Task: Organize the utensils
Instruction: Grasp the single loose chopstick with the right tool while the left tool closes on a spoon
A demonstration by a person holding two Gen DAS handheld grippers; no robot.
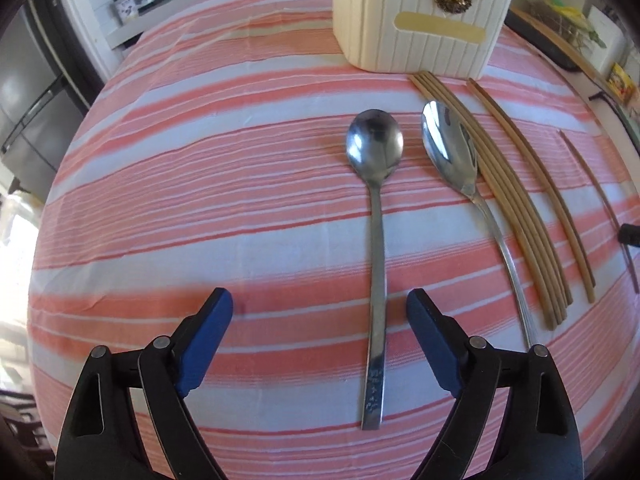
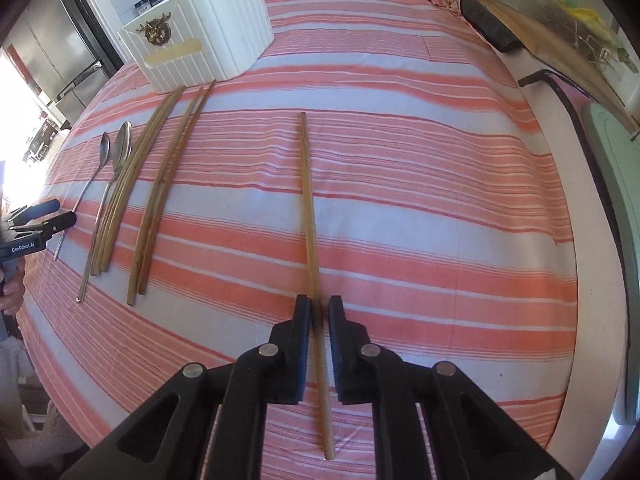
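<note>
So the right tool (image 2: 319, 312) had its pads nearly closed around a lone chopstick (image 2: 309, 204), one pad on each side of the stick. There seemed to be a sliver of gap left on both sides, so I honestly couldn't tell if it was gripping yet or just about to. The key thing: the stick's long axis ran straight out ahead along the tool's own line, far tip pointing across the table (image 2: 440, 160), near end passing back under the tool. So the pinch sat toward the near end, and most of the length hung out in front. My guess is that would make it tip-heavy once lifted.

The chopstick itself was plain light wood, thin, straight, lying flat on the striped cloth, well apart from everything else.

The holder (image 2: 208, 36), white and ribbed, sat at the far left of the right tool, so the stick would have to travel left and forward to get there.

The left tool (image 1: 320, 312) was wide open, holding nothing. A spoon (image 1: 376, 240) lay between its pads, handle toward the tool, bowl pointing away. A second spoon (image 1: 460, 160) lay just right of it, touching a chopstick bundle (image 1: 516, 208), then a pair (image 1: 536, 184) further right.
</note>
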